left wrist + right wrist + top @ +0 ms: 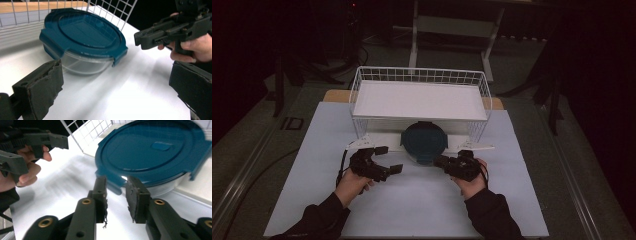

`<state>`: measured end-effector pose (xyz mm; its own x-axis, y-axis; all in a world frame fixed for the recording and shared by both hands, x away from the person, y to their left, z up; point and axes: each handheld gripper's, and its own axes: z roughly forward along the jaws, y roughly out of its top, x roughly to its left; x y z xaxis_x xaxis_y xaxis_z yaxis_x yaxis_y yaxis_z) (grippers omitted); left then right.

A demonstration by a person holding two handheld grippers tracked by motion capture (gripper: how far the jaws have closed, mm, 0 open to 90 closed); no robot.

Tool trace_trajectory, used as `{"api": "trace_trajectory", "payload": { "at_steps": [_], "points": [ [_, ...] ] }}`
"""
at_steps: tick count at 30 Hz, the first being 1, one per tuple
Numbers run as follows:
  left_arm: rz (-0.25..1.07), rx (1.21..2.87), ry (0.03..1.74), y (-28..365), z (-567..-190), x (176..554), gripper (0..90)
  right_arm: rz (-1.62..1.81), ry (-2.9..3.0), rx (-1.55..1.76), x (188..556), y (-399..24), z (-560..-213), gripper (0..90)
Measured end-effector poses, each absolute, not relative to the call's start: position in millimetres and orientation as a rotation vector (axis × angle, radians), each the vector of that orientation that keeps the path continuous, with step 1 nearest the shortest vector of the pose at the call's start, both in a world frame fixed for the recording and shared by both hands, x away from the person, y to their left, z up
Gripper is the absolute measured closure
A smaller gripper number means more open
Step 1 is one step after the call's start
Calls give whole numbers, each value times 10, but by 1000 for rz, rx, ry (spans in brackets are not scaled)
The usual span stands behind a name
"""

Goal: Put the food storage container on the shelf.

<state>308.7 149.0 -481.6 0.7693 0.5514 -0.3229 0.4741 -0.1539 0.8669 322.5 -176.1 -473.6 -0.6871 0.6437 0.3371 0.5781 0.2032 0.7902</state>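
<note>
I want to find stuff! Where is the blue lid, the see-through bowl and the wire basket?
blue lid (150, 147), right gripper view, on its flat top.
see-through bowl (82, 65), left gripper view, on its clear side wall.
wire basket (422, 75), high view, on its back wire wall.

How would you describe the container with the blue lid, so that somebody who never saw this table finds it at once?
Look first for the white wire basket at the far side of the table. Just under its front edge, in the middle, sits a round clear container with a dark blue lid. It is the one round, coloured thing there, between the two black grippers.
</note>
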Motion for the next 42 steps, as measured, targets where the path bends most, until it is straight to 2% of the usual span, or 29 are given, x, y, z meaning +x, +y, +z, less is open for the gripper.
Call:
{"api": "trace_trajectory", "payload": {
  "at_steps": [4,18,42],
  "points": [
    [95,1795,784,1526,-4820,2984,0,1485,2428,1188,3193,-1655,-4787,898],
    [122,1792,765,1593,-4859,2867,0,1392,2485,1171,3320,-1399,-4928,900],
    [122,1784,760,1591,-4896,2878,0,1357,2390,1228,3699,-1339,-4957,900]
  ]
}}
